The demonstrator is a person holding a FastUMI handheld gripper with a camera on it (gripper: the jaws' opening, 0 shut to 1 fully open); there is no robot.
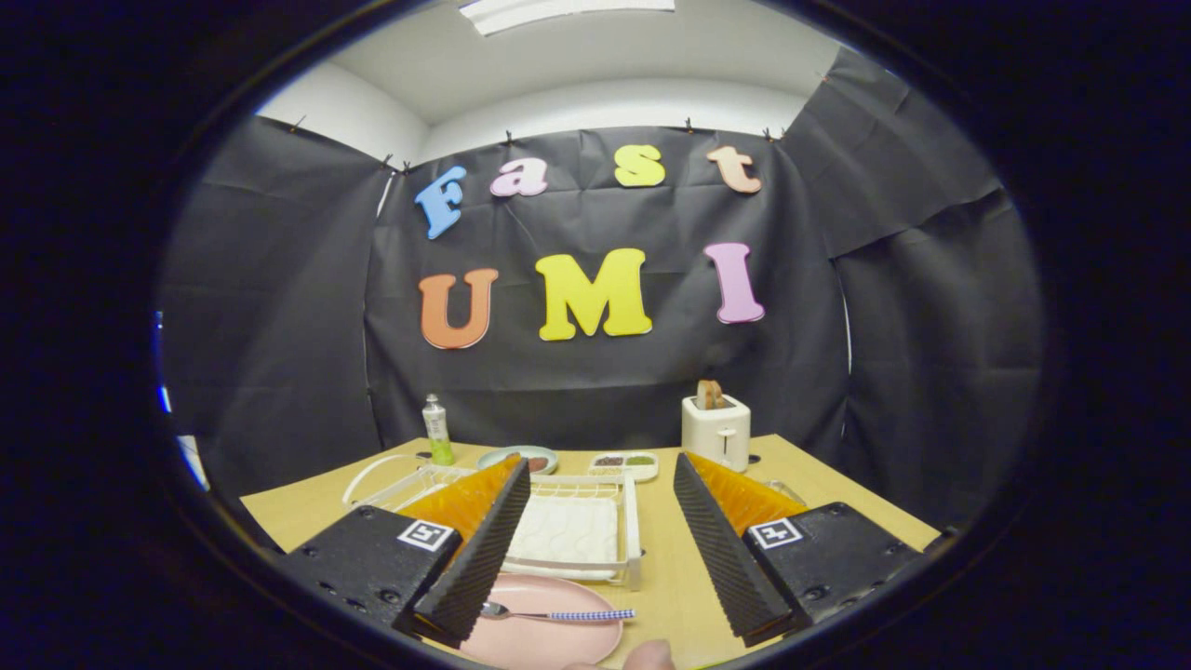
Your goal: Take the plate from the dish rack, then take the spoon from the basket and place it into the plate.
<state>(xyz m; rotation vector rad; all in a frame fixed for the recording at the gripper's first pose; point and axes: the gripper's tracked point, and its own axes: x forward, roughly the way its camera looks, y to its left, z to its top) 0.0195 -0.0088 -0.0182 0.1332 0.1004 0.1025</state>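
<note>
Hovering wide open and empty, the tool (603, 470) overlooks a tan table (670, 577) bearing plate (549, 637) with spoon (558, 614).

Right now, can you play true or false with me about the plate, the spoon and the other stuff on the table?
1. The spoon lies on the pink plate. True.
2. The gripper is squeezing the spoon. False: its fingers are spread wide apart and hold nothing.
3. Something brown sticks up out of the white toaster. True.
4. The pink plate stands in the white dish rack. False: it lies flat on the table, in front of the rack.
5. The green bottle is lying on its side. False: it stands upright at the back of the table.
</note>
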